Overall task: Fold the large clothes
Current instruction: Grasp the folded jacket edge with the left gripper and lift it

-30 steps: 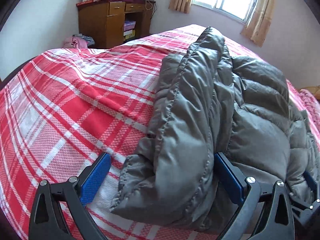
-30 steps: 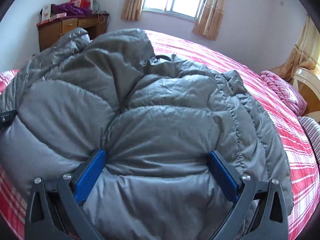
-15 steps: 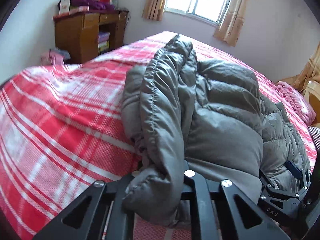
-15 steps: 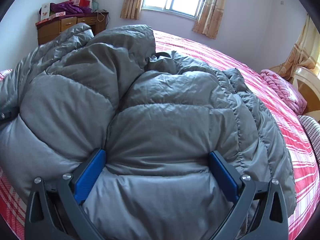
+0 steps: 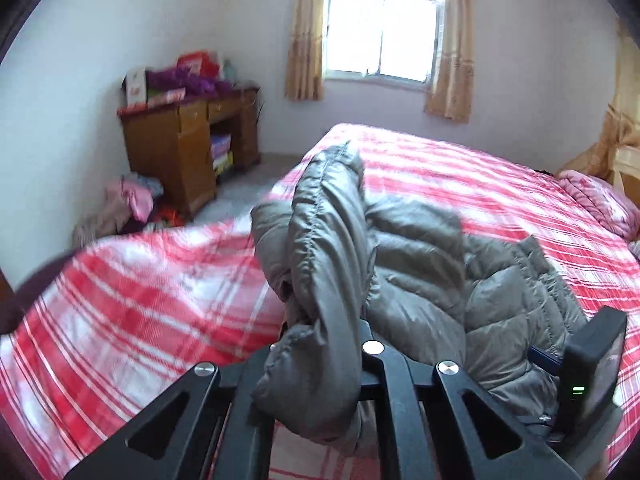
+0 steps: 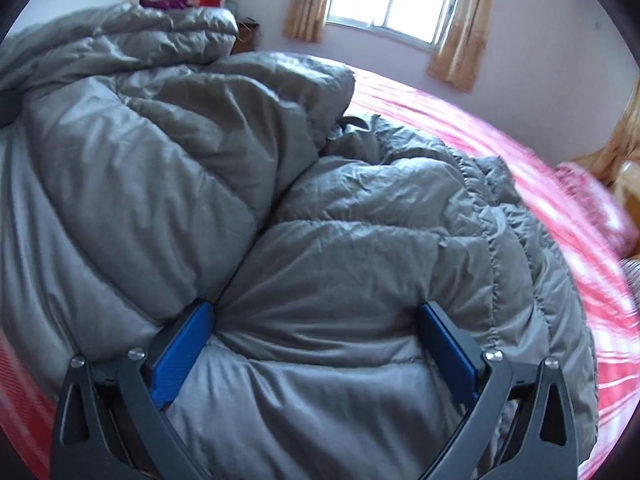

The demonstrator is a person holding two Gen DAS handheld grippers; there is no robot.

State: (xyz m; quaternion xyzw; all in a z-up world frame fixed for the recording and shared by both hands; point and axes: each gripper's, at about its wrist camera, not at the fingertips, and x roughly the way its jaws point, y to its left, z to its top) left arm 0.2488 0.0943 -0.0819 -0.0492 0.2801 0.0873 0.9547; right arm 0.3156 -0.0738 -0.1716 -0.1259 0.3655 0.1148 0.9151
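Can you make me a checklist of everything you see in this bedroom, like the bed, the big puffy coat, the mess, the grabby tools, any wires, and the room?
Surface: bed with a red and white checked cover.
Job's things: grey puffy coat, bunched on the bed, one edge lifted.
Clutter: pink clothes on the floor; boxes and purple cloth on the wooden desk.
Tools: left tool shut on the coat's edge; right tool open, blue pads either side of the coat.
Cables: nothing seen.
Surroundings: window with tan curtains, pale walls, pink blanket at the far side.
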